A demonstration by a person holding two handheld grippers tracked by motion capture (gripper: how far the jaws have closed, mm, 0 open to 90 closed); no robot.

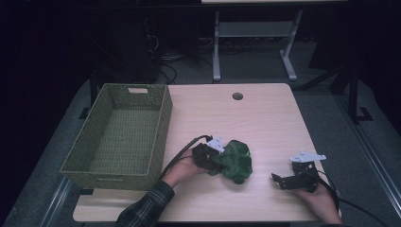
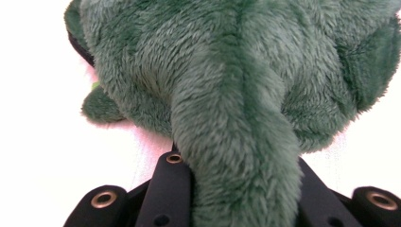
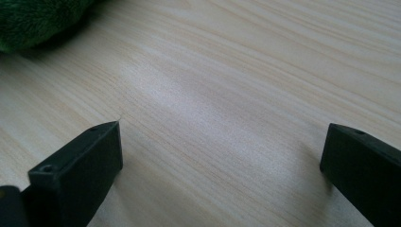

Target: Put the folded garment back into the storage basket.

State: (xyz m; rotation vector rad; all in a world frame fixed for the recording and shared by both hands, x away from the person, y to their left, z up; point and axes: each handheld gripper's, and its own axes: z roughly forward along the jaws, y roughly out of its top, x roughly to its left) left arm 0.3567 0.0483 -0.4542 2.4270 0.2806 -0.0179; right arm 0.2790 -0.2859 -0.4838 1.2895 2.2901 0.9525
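We cannot make out the shape of the green plush toy (image 1: 235, 161): from above it reads as a crumpled dark-green heap, and its far edges are cut off in the left gripper view. It lies on the pale wooden worktop (image 1: 265, 118), right of the woven green basket (image 1: 118, 137). The left gripper (image 1: 208, 155) has its jaws pinching a thick furry fold of the toy. The right gripper (image 1: 283, 181) rests well apart, its jaws spread wide over bare wood.
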